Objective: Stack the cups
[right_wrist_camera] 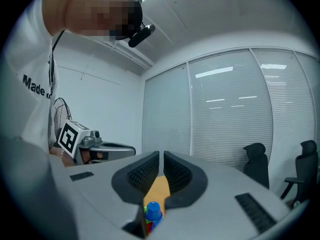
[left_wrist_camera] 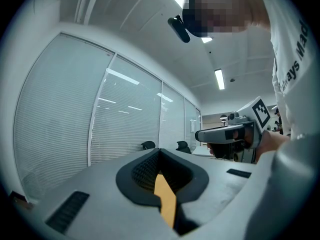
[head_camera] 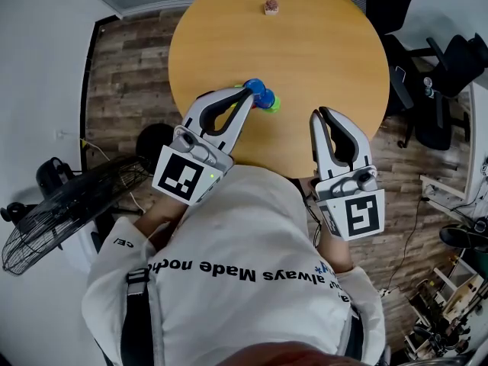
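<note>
Already nested, a small stack of plastic cups (head_camera: 260,95) with a blue one on top sits on the round wooden table (head_camera: 320,44) toward its near edge, just beside the tip of the left gripper (head_camera: 248,92). Both the left gripper and the right gripper (head_camera: 319,116) have their jaws pressed together with nothing between them. A small brown object (head_camera: 271,6) rests near the table's far edge.
</note>
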`<state>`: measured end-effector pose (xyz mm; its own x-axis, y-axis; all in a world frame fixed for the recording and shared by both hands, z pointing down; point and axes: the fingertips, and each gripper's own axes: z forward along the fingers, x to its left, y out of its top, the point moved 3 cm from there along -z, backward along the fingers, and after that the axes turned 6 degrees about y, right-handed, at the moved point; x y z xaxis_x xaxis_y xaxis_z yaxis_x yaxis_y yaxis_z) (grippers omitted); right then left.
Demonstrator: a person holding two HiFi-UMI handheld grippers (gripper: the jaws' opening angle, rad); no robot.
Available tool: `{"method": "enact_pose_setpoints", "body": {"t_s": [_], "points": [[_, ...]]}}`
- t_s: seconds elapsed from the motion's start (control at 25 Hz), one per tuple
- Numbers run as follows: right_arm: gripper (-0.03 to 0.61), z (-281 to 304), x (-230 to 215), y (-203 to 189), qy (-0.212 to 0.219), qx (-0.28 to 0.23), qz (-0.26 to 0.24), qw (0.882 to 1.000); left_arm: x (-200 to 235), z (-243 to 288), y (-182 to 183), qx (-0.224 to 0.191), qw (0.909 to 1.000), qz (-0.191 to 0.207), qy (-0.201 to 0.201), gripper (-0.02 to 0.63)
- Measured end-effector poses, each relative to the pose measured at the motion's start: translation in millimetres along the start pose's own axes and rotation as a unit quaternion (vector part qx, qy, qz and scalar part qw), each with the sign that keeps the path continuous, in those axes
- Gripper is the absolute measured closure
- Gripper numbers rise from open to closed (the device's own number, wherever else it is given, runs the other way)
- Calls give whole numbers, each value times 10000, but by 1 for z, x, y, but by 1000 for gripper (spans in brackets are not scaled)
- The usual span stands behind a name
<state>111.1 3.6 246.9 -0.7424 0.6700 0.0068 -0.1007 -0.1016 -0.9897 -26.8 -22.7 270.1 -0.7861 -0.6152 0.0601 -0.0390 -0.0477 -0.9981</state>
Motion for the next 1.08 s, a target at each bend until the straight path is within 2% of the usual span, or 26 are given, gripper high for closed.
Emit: {"method": "enact_pose_setpoints", "body": {"t_s": [0.44,0.72,1.08], "points": [[531,1,0,1,25,-10,15,10000,1,-3,-4,149,9998,93,-20,591],[531,3,-1,4,9,-10,-2,10000,4,0,3,-13,10000,-38,28,591],[531,4,-3,3,2,-9,-6,10000,4,1,3,-23,10000,-56,35,591]]}}
